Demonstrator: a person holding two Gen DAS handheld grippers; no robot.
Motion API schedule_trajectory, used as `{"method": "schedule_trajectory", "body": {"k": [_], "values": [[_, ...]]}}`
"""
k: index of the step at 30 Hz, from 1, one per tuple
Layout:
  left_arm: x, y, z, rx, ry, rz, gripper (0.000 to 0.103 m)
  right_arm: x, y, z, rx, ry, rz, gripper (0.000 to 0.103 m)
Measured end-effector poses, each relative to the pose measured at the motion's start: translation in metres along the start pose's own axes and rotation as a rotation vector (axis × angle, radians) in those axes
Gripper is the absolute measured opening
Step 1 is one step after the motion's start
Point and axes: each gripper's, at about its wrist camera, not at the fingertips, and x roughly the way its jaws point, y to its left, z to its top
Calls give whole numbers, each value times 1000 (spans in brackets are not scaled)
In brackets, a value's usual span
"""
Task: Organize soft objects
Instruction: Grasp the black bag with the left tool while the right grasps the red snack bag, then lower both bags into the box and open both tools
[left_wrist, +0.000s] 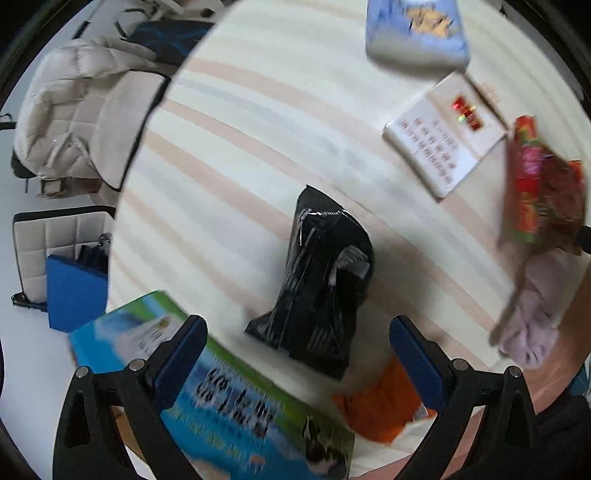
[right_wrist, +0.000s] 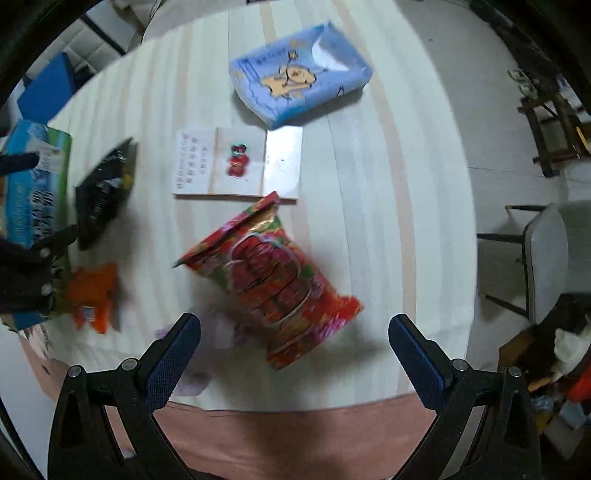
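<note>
The left gripper (left_wrist: 297, 354) gapes wide and empty; the crinkled black plastic bag (left_wrist: 319, 280) lies straight ahead between its fingers, long axis running away; the right gripper (right_wrist: 295, 352), equally wide, faces the glossy red foil snack packet (right_wrist: 273, 284).

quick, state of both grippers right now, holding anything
Left gripper: open, holding nothing, above the crumpled black plastic bag.
Right gripper: open, holding nothing, above the shiny red foil snack bag.
</note>
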Motion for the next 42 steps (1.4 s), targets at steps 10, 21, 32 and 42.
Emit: {"method": "schedule_trajectory", "body": {"k": [10, 21, 32, 42], "values": [[37, 6, -1, -54, 74, -123, 59, 43, 6, 19, -112, 112, 48, 100], [40, 10, -18, -193, 22, -214, 44, 40, 0, 17, -80, 86, -13, 53], [-6, 15, -60, -406, -113, -290, 41, -26, -13, 5, 61, -42, 20, 47], [-92, 64, -133, -622, -284, -376, 41, -125, 0, -29, 102, -201, 114, 47]]}}
